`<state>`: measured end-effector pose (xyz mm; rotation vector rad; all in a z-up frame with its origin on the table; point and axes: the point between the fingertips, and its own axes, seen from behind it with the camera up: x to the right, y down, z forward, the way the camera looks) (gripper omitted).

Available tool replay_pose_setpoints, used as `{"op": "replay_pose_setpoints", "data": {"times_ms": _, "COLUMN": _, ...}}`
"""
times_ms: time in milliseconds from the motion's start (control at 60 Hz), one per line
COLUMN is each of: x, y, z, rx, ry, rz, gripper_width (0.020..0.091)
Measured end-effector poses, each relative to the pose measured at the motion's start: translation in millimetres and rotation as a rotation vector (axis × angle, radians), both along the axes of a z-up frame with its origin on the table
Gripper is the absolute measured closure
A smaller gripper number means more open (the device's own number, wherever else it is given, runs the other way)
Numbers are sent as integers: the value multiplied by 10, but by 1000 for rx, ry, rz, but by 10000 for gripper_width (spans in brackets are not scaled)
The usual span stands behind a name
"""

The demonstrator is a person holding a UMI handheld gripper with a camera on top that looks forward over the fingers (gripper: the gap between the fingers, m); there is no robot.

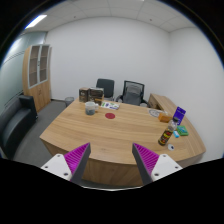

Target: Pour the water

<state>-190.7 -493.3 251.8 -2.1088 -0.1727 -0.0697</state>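
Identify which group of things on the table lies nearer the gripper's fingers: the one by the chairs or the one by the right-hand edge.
The group by the right-hand edge, just beyond the open gripper; the group by the chairs lies across the table.

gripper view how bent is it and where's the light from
Gripper view: strong fisheye, so the table edge and walls bow; a ceiling light glares bright overhead; lighting is even with soft shadows; the open gripper hangs above the table, its pads sharp.
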Motion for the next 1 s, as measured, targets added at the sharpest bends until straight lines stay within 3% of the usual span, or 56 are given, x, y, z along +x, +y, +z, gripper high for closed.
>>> {"op": "replay_pose_setpoints", "data": {"times_ms": 167, "x": 479, "y": 58, "z": -199, "rx": -34, "ry": -9, "rz": -72, "gripper_width": 251}}
{"op": "replay_pose_setpoints", "data": {"times_ms": 467, "x": 2482, "y": 719, "z": -975, "rx": -58, "ry": -34, "rz": -245, "gripper_width": 249}}
{"op": "replay_pose_setpoints", "data": {"times_ms": 667, "x": 3450, "y": 1663, "z": -1323, "rx": 1, "ry": 6, "rz": -283, "gripper_width": 245}}
{"op": "replay_pose_setpoints", "data": {"times_ms": 883, "x": 3895, "y": 2634, "z": -1689, "rx": 40, "ry": 61, "rz": -263, "gripper_width": 250}}
{"op": "replay_pose_setpoints", "data": {"times_ms": 950, "x": 3933, "y": 2813, "z": -1795, "rx": 42, "ry": 76, "rz": -253, "gripper_width": 300}}
{"op": "replay_pose_setpoints", "data": {"times_ms": 1000, "x": 3909, "y": 2899, "z": -1831, "rx": 45, "ry": 73, "rz": -240, "gripper_width": 426}}
